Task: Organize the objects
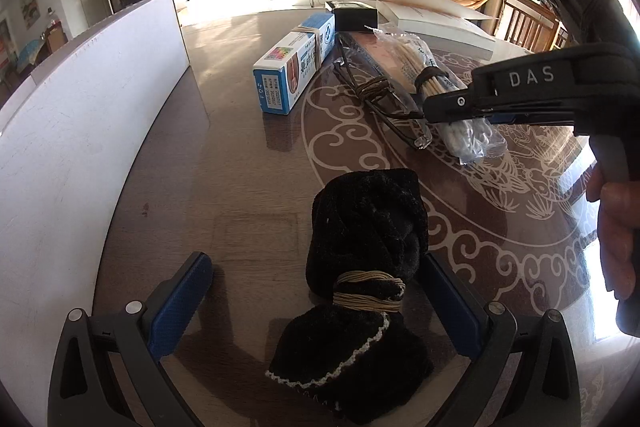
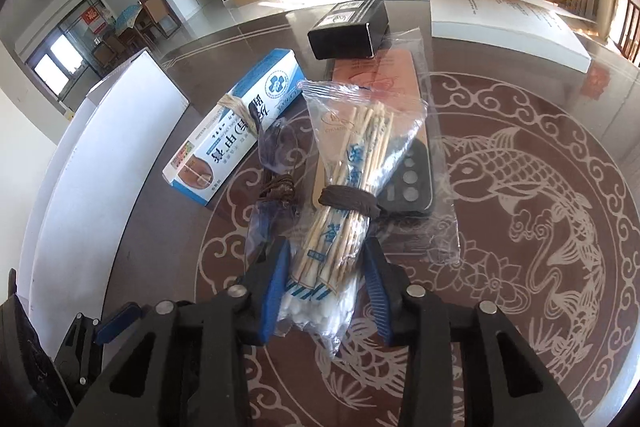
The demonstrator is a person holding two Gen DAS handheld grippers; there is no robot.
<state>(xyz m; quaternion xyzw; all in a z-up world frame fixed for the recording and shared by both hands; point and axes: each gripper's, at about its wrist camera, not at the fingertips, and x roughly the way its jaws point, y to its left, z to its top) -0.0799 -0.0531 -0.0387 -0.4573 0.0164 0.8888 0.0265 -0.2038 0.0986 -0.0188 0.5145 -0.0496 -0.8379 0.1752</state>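
Note:
A black fluffy cloth bundle [image 1: 368,227], tied with tan cord, lies on the brown patterned table [image 1: 240,167]. My left gripper [image 1: 316,267] stands open around it, blue pads on either side. A clear bag of cotton swabs [image 2: 340,195], bound with dark brown cord, rests on the table between the blue pads of my right gripper [image 2: 326,267], which is shut on its lower end. In the left wrist view the right gripper [image 1: 436,107] reaches in from the right over that bag [image 1: 468,131], held by a person's hand [image 1: 616,235].
A blue-and-white carton [image 2: 236,139] tied with tan cord, corded glasses [image 2: 276,187], a phone case in a clear wrapper [image 2: 408,183] and a small black box [image 2: 348,27] lie close behind the bag. A white book [image 2: 508,23] lies far right. A white panel [image 1: 80,147] borders the left.

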